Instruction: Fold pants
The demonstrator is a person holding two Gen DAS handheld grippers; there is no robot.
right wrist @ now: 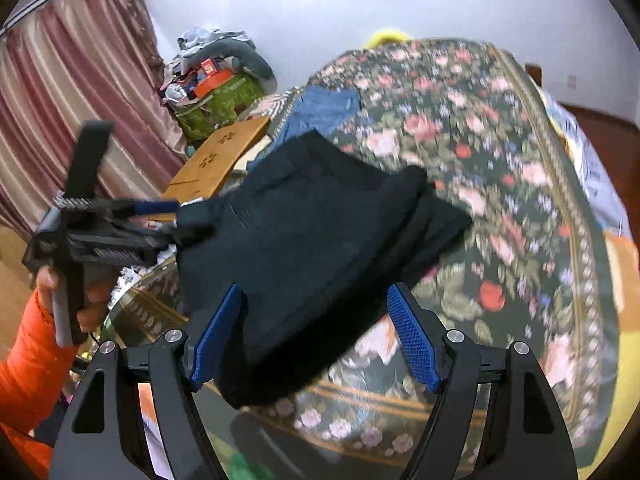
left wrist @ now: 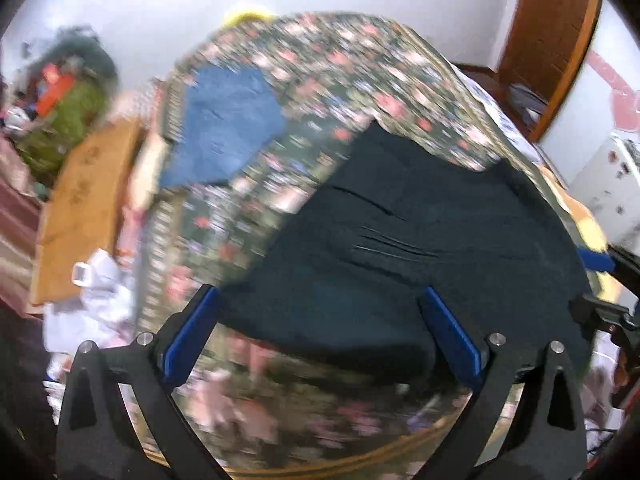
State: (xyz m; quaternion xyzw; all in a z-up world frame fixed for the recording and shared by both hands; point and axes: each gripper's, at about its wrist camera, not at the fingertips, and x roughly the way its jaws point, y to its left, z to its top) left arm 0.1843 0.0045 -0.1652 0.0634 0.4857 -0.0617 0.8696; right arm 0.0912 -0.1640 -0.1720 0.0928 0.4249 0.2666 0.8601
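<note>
The flowered bedspread (right wrist: 500, 152) covers the bed, and the dark pants (right wrist: 320, 240) lie on it near the front edge, already doubled into a thick stack whose top layer sits askew over the lower one on the far right. Beyond them a folded blue garment (left wrist: 228, 124) rests well apart, toward the wooden board (right wrist: 220, 152) at the bedside. The left gripper (left wrist: 320, 336) hangs over the near edge of the pants with its jaws wide and nothing between the pads; the right gripper (right wrist: 316, 336) likewise stands open above the near corner, empty. In my judgement the main risk is a shallow bite: if a pad catches only the top layer, the stack shears apart and the skewed far corner worsens. The near hem overhangs toward the bed edge, so a careless drag could pull the bundle off.
</note>
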